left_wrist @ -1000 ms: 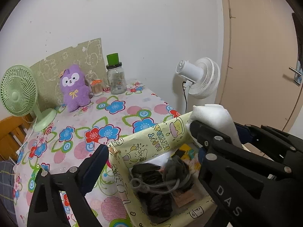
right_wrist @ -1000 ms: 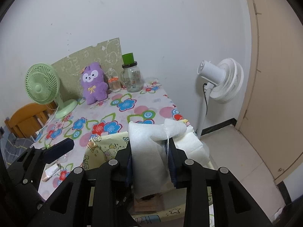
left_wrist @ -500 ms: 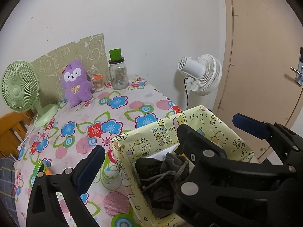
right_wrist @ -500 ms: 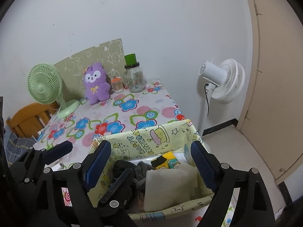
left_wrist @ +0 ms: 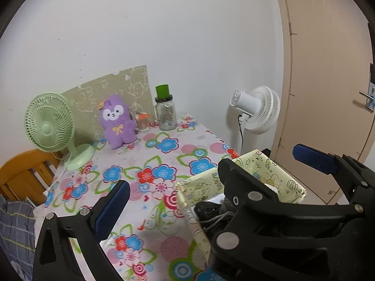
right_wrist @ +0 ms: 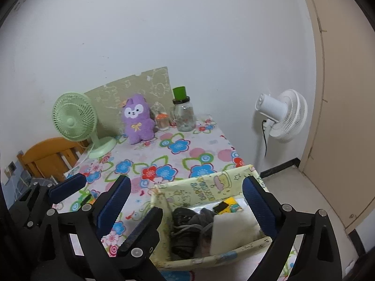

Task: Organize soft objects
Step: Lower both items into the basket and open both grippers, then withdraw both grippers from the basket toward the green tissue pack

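Right wrist view, from the left: a wooden chair (right_wrist: 44, 157) stands past the table's (right_wrist: 211, 141) left edge, and a green fan (right_wrist: 77, 121) sits near that edge at the back. A purple plush (right_wrist: 138, 121) leans by a green board (right_wrist: 131, 93) against the wall, with a small jar (right_wrist: 162, 120) and a green-capped bottle (right_wrist: 184, 113) just beside it. The middle of the flowered table is bare between these and the yellow box (right_wrist: 206, 182) at the near right corner.

The left gripper (right_wrist: 103, 196) hangs at lower left over the cloth, jaws wide, nothing between them. The right gripper (right_wrist: 187, 201) hovers over the box; its jaws have just been opening and now straddle the box clear of what lies in it. The white cloth (right_wrist: 234, 229) lies in the box at its right side, beside dark socks (right_wrist: 187, 224); a yellow packet (right_wrist: 226, 205) sits behind them.

Right of the table's edge a white fan (right_wrist: 281, 117) stands on the open floor (right_wrist: 304, 199), near a beige door (right_wrist: 346, 93).

In the left wrist view, the left gripper (left_wrist: 211, 171) has its left finger above the cloth and its right finger beyond the box (left_wrist: 276, 171), above the box's far rim.
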`<state>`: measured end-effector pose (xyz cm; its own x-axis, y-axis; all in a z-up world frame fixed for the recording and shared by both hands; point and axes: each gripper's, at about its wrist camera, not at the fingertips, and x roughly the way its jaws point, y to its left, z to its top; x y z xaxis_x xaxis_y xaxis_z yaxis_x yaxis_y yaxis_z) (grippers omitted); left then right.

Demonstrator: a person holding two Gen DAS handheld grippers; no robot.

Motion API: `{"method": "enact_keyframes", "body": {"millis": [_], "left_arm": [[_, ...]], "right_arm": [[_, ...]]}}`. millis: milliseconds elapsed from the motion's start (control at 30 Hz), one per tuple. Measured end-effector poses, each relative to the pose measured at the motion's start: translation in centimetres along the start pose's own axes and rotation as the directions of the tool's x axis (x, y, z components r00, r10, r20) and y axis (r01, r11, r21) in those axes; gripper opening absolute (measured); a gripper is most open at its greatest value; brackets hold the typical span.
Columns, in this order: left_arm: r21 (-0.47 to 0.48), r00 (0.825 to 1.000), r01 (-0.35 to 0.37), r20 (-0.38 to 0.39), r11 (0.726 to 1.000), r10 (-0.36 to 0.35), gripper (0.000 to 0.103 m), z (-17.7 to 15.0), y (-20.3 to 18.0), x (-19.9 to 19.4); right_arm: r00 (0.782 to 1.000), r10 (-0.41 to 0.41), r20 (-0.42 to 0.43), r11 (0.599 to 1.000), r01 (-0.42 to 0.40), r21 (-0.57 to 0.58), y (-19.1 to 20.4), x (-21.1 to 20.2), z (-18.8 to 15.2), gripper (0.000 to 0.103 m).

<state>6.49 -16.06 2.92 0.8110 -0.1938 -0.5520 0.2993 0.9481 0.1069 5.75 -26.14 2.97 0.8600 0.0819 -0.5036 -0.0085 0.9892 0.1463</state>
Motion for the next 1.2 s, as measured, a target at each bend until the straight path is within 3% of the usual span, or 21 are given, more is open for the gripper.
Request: {"method": "enact_keyframes", "body": {"millis": [600, 1200], "left_arm": [[-0.040, 1.000, -0.027, 0.003, 0.999, 0.028, 0.103, -2.0, 6.0, -2.0], [-0.116, 0.997, -0.044, -0.061, 0.992, 0.037, 0.103, -5.9, 11.6, 1.2]], "right_arm": [[0.999, 0.053, -0.011, 0.997, -0.053, -0.048, 6.8, 0.3, -0.9, 0.102], [0.991, 0.089, -0.097, 0.989, -0.099, -0.106, 11.9, 5.3, -3.8, 0.102]]}}
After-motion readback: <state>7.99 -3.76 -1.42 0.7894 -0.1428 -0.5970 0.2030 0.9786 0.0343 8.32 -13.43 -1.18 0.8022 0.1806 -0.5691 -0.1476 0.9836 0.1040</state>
